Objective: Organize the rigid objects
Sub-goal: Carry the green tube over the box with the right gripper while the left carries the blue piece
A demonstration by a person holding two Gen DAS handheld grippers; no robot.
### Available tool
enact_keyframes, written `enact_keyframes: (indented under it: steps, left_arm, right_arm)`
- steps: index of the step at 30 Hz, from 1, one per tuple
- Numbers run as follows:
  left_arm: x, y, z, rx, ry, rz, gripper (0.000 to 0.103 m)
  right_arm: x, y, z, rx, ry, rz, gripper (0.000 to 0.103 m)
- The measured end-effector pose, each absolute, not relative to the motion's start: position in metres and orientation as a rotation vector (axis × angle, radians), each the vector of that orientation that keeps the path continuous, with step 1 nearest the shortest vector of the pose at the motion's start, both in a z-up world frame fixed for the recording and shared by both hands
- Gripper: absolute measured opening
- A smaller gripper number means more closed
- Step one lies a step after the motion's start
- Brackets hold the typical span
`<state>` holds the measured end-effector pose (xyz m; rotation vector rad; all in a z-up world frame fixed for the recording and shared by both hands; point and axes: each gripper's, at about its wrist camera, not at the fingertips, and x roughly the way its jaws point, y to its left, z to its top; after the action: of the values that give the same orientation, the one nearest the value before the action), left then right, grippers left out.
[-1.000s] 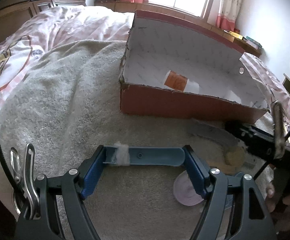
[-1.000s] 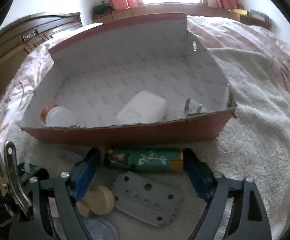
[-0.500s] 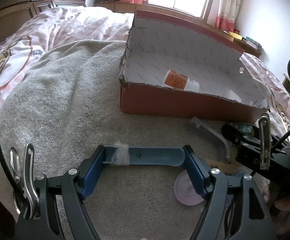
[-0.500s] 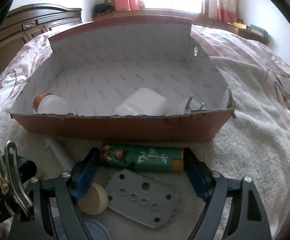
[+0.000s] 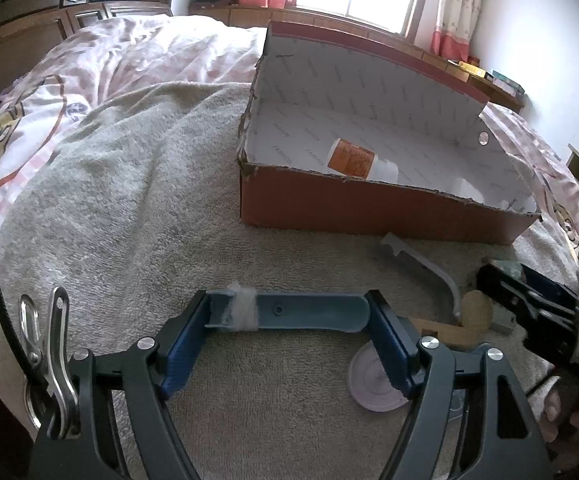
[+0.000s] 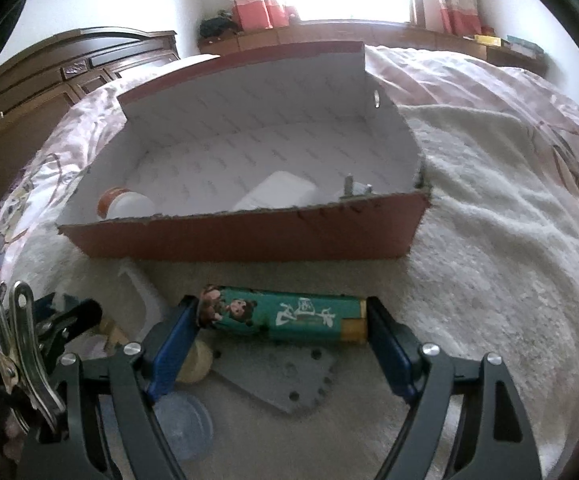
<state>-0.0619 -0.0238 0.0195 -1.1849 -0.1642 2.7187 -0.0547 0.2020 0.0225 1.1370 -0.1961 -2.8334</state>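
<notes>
My left gripper (image 5: 289,314) is shut on a blue plastic bar (image 5: 305,314) with white tape, held low over the towel. My right gripper (image 6: 283,318) is shut on a green cartoon-printed tube (image 6: 285,316) and holds it lifted in front of the red cardboard box (image 6: 249,236); the box also shows in the left wrist view (image 5: 369,208). Inside the box lie an orange-capped white bottle (image 6: 123,204), a white case (image 6: 277,194) and a small metal piece (image 6: 353,190). The right gripper shows at the right edge of the left wrist view (image 5: 537,300).
On the beige towel (image 5: 129,200) lie a grey perforated plate (image 6: 285,380), a round wooden disc (image 6: 195,364), a translucent lid (image 5: 373,380), a white curved handle (image 5: 425,268) and a wooden stick (image 5: 449,330). A pink bedspread (image 6: 489,80) surrounds the towel.
My right gripper has closed on the green tube and lifted it off the towel, above the grey plate. My left gripper still holds the blue bar in place.
</notes>
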Motion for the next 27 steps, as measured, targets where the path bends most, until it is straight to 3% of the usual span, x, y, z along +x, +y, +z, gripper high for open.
enact_keyframes:
  steps: [27]
  left_arm:
    - [-0.069,-0.004,0.079,-0.997,-0.094,2.732,0.077]
  right_arm:
    - [-0.030,0.199,0.064,0.801,-0.159,-2.809,0.085]
